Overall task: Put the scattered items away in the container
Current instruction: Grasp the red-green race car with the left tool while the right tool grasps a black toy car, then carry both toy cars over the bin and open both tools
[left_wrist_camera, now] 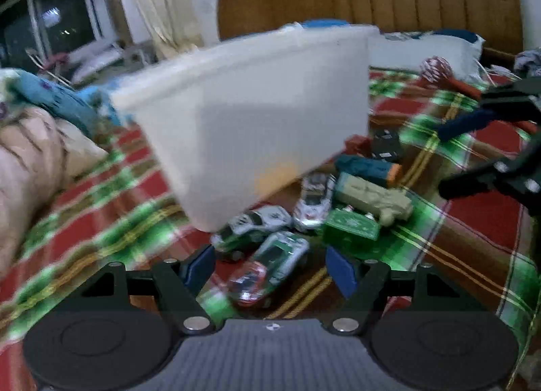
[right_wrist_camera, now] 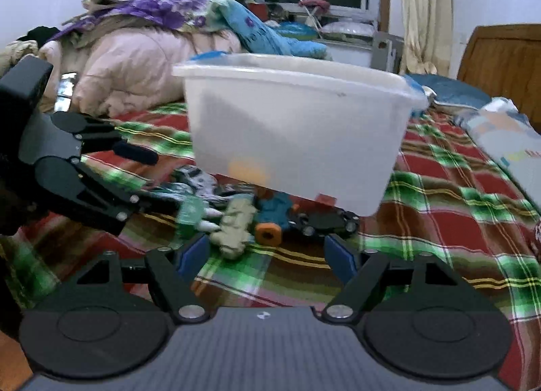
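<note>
Sitting on plaid cloth (right_wrist_camera: 439, 188), a frosted plastic container (right_wrist_camera: 297, 127); hard toy cars (left_wrist_camera: 270, 249) at six o'clock. Left gripper (left_wrist_camera: 270, 267) and right gripper (right_wrist_camera: 267, 255) gape wide, empty.

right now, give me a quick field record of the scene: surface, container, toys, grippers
surface: plaid blanket on a bed
container: white plastic bin, something orange showing through its wall
toys: pile beside the bin, toy cars, tan toy, green box
left gripper: open, empty
right gripper: open, empty
</note>
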Action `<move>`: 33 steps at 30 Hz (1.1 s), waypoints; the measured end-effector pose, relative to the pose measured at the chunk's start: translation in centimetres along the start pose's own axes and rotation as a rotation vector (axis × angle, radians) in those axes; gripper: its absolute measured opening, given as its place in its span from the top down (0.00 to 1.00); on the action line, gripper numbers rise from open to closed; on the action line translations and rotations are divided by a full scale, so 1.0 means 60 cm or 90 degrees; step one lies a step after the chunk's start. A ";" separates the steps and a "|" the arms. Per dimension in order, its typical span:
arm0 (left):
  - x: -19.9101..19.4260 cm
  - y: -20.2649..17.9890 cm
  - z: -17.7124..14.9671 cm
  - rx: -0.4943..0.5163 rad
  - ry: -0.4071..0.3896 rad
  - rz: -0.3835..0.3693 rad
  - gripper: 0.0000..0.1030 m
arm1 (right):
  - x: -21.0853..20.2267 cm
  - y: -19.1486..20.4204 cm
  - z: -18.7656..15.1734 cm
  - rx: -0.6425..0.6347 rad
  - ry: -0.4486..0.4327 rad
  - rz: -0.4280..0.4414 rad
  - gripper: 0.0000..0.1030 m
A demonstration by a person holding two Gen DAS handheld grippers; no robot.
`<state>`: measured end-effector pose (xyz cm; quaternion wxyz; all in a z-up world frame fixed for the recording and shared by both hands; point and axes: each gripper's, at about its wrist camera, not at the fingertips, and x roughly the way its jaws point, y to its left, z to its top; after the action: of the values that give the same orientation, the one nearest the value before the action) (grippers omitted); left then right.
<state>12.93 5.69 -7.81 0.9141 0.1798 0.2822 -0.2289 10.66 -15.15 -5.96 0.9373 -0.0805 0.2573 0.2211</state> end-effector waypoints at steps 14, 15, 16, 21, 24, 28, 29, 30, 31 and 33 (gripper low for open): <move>0.003 -0.029 -0.013 -0.071 0.006 -0.011 0.26 | 0.101 -0.070 0.015 0.033 0.041 -0.025 0.27; 0.006 -0.030 -0.010 -0.075 0.005 -0.006 0.27 | 0.109 -0.065 0.015 0.019 0.041 -0.032 0.27; 0.008 -0.031 -0.006 -0.082 0.006 -0.004 0.33 | 0.114 -0.062 0.015 0.009 0.041 -0.038 0.28; 0.007 -0.031 0.002 -0.098 0.005 0.007 0.64 | 0.108 -0.058 0.002 0.011 0.032 -0.044 0.33; 0.001 -0.036 -0.005 -0.106 0.005 0.015 0.64 | 0.095 -0.052 -0.007 0.001 0.024 -0.049 0.34; -0.017 -0.046 -0.016 -0.123 0.003 0.023 0.64 | 0.073 -0.053 -0.015 0.010 0.022 -0.048 0.34; -0.022 -0.050 -0.018 -0.129 0.003 0.025 0.64 | 0.067 -0.053 -0.017 0.012 0.022 -0.047 0.34; -0.027 -0.054 -0.017 -0.133 0.003 0.026 0.64 | 0.063 -0.052 -0.017 0.014 0.022 -0.047 0.34; -0.034 -0.057 -0.020 -0.136 0.003 0.025 0.64 | 0.061 -0.052 -0.016 0.017 0.022 -0.046 0.34; -0.049 -0.060 -0.022 -0.139 0.001 0.025 0.65 | 0.047 -0.049 -0.022 0.024 0.017 -0.041 0.34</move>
<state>8.32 4.24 -7.79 0.9324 0.0851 0.3025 -0.1784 13.54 -17.07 -8.45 0.9418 -0.0738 0.2712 0.1844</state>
